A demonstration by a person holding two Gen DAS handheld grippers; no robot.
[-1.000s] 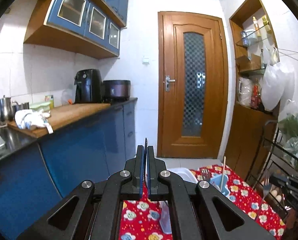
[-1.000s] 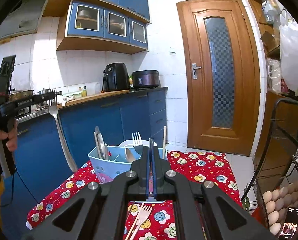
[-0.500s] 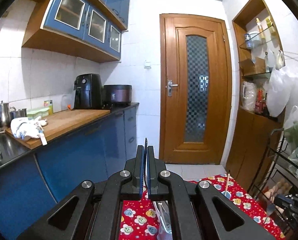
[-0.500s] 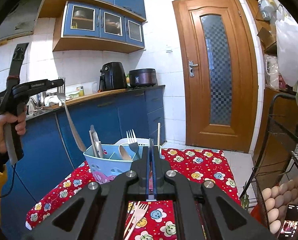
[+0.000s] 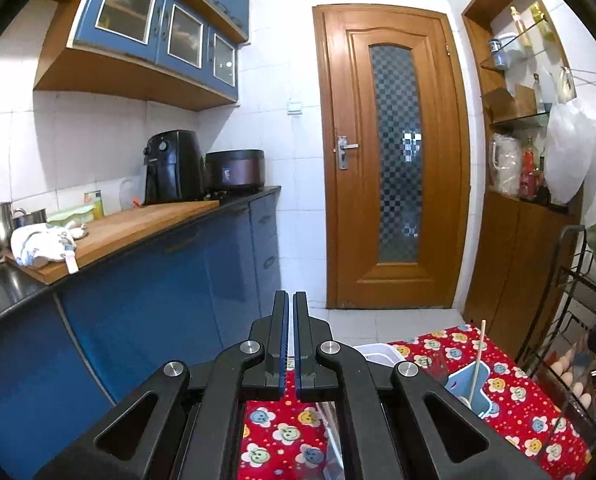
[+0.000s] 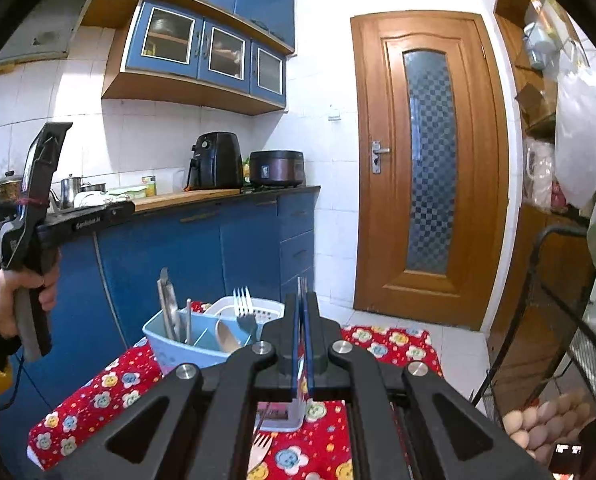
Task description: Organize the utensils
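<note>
A light blue utensil caddy stands on the red flowered tablecloth and holds a metal fork, a wooden spoon, tongs and another handle. My left gripper is shut with nothing visible between its fingers; it also shows high at the left of the right wrist view. My right gripper is shut and holds nothing I can see, above the table. A wooden fork lies on the cloth below it. The caddy holds a chopstick.
A white basket sits behind the caddy. A small white tray lies under my right gripper. A blue counter runs along the left. A wire rack with eggs stands at the right. A wooden door is ahead.
The long metal spoon that hung from my left gripper is no longer in it. The left gripper has risen and levelled. The right gripper has barely moved.
</note>
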